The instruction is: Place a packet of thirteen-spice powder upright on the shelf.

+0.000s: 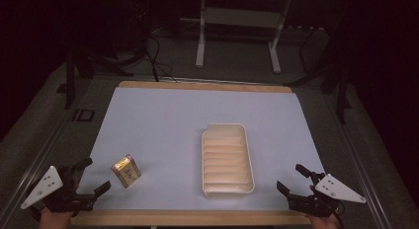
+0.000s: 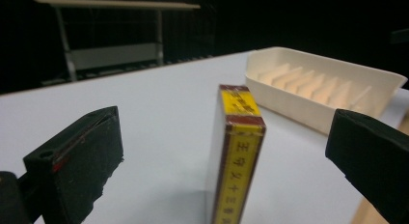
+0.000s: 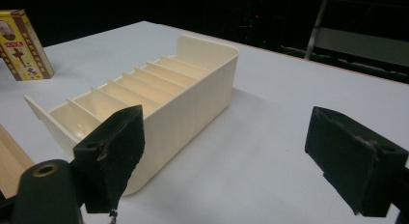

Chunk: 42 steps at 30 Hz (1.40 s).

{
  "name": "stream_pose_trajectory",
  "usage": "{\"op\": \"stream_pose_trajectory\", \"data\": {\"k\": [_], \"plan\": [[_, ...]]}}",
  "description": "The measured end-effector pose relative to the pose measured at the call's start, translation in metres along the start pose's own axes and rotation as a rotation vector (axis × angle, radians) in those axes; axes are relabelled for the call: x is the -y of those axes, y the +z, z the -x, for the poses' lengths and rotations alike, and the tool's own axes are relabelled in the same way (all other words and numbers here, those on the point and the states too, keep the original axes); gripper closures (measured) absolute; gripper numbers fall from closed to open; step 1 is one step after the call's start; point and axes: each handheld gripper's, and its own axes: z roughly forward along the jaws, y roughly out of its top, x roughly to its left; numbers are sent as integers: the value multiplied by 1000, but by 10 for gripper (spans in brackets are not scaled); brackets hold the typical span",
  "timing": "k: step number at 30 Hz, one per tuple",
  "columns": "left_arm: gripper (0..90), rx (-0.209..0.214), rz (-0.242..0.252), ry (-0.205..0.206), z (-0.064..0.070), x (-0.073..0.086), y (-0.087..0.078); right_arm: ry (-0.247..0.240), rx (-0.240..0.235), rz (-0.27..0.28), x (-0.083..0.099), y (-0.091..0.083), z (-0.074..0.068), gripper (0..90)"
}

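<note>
A small yellow and dark-red box [image 1: 126, 171] stands upright on the white table sheet at front left. In the left gripper view the box [image 2: 238, 151] stands edge-on between and a little beyond the jaws. My left gripper [image 1: 97, 177] is open at the front left corner, just left of the box. A cream tray with several dividers [image 1: 248, 155] lies right of centre. My right gripper [image 1: 292, 178] is open at front right, a short way from the tray [image 3: 193, 103]. The box [image 3: 23, 45] stands behind the tray's far end in the right gripper view.
The white sheet [image 1: 163, 120] covers a wooden table whose edge [image 1: 197, 218] runs along the front. Beyond the table stand a white metal frame [image 1: 237, 21] and cables on a dark floor. Open sheet lies around the tray and box.
</note>
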Motion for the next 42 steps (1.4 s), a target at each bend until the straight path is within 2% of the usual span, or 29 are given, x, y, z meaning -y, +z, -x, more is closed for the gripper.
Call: {"op": "stream_pose_trajectory", "data": {"k": [3,8,9,10,15,19,21,25,27,31,36,42], "plan": [[0,10,-35,13,0,-1,0,-1,3,-2,0,0,0,140],[0,37,-136,38,-2,-4,4,0,7,-4,0,1,0,140],[0,37,-136,38,-2,-4,4,0,7,-4,0,1,0,140],[0,59,-173,53,-3,-6,6,-1,9,-3,0,1,0,140],[0,108,-331,60,-6,-5,12,7,12,-8,0,3,0,140],[0,171,-516,67,-6,-5,20,12,0,-20,1,6,1,140],[0,166,-599,106,-5,-8,25,15,1,-24,1,7,2,140],[0,153,-741,144,-4,-15,34,10,4,-22,1,6,1,140],[0,159,-830,125,-4,-19,41,9,6,-22,1,6,1,140],[0,119,-951,137,-4,-27,49,13,7,-27,1,6,2,140],[0,94,-1051,110,-9,-38,56,9,4,-30,1,7,2,140],[0,90,-1123,83,-10,-46,60,8,-4,-31,1,7,2,139]]}}
